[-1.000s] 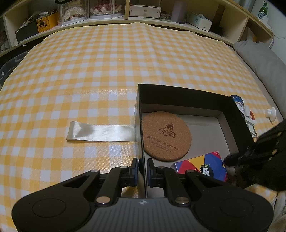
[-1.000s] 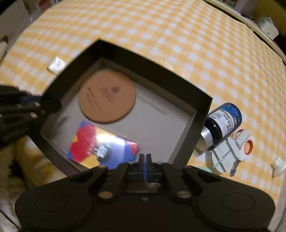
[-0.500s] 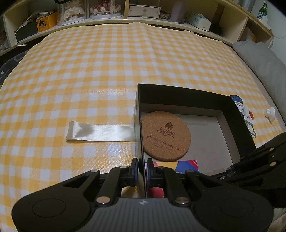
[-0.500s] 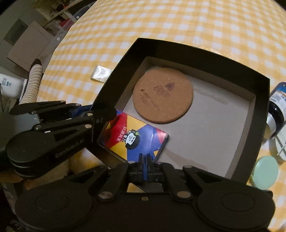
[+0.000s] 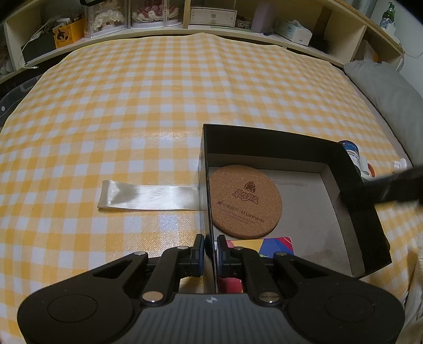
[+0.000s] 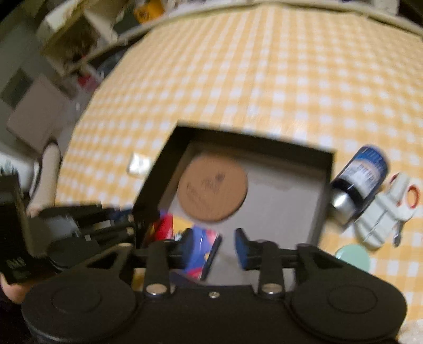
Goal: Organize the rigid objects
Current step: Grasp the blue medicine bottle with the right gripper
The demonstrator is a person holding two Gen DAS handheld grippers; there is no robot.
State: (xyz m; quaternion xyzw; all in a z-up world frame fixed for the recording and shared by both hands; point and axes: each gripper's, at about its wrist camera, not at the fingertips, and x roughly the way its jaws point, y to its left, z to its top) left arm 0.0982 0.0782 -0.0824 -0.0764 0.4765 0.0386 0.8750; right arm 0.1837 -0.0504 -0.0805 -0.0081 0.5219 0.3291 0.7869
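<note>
A black open box point(image 5: 296, 140) point(image 6: 253, 139) lies on the yellow checked cloth. Inside lie a round cork coaster point(image 5: 244, 197) point(image 6: 212, 188) and a colourful card pack point(image 5: 267, 244) point(image 6: 199, 254) at the near edge. My left gripper point(image 5: 210, 255) is shut on the box's left wall near its front corner. My right gripper point(image 6: 214, 246) is open and empty above the box's near side, right over the card pack. It shows as a dark blur at the right of the left wrist view point(image 5: 391, 185).
A dark bottle with a blue label point(image 6: 359, 182) point(image 5: 353, 154), a white folded tool point(image 6: 383, 211) and a mint round lid point(image 6: 353, 258) lie right of the box. A satin ribbon point(image 5: 148, 195) lies left of it. Shelves point(image 5: 211, 18) run along the far side.
My right gripper has opened and let go of the card pack, which now lies in the box's near left corner. It has pulled back and swung. The left gripper has not moved.
</note>
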